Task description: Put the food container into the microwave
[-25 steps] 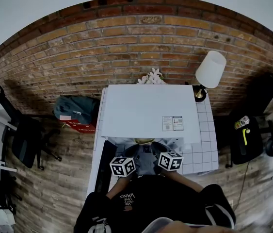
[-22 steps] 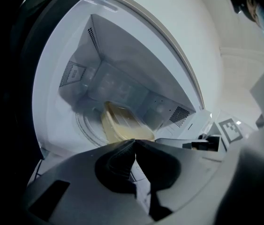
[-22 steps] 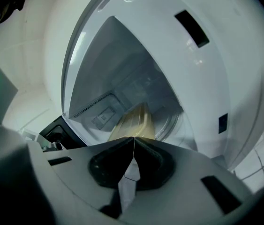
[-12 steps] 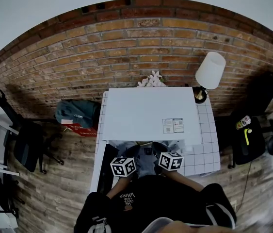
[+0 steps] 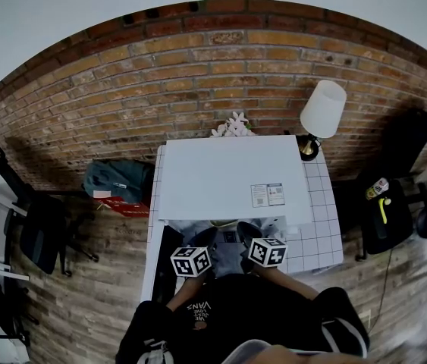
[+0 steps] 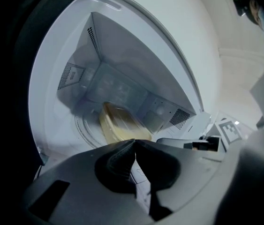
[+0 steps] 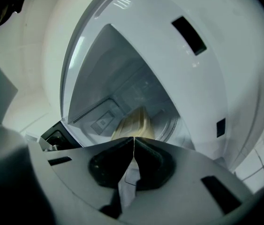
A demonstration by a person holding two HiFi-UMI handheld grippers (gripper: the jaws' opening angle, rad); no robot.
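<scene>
The white microwave (image 5: 232,177) stands on the tiled table, its cavity (image 6: 122,78) facing me. A yellowish food container (image 6: 120,125) sits low inside the cavity over the turntable, also seen as the container (image 7: 134,122) in the right gripper view. In the head view only a sliver of the container (image 5: 224,223) shows under the microwave's top edge. My left gripper (image 6: 134,142) and right gripper (image 7: 133,138) both reach into the opening, tips pressed together at the container's near edge. A pale strip of it runs back between each pair of jaws. Their marker cubes, left (image 5: 190,262) and right (image 5: 266,252), sit close side by side.
The dark microwave door (image 5: 164,264) hangs open at the left. A white tiled table (image 5: 321,233) carries the microwave and a lamp (image 5: 321,108); flowers (image 5: 232,125) stand behind. On the wooden floor are a bag (image 5: 114,179) and a chair (image 5: 39,226) to the left, and another chair (image 5: 384,218) to the right.
Both grippers stay at the microwave opening. A little less of the container shows under the microwave's top edge than a second ago.
</scene>
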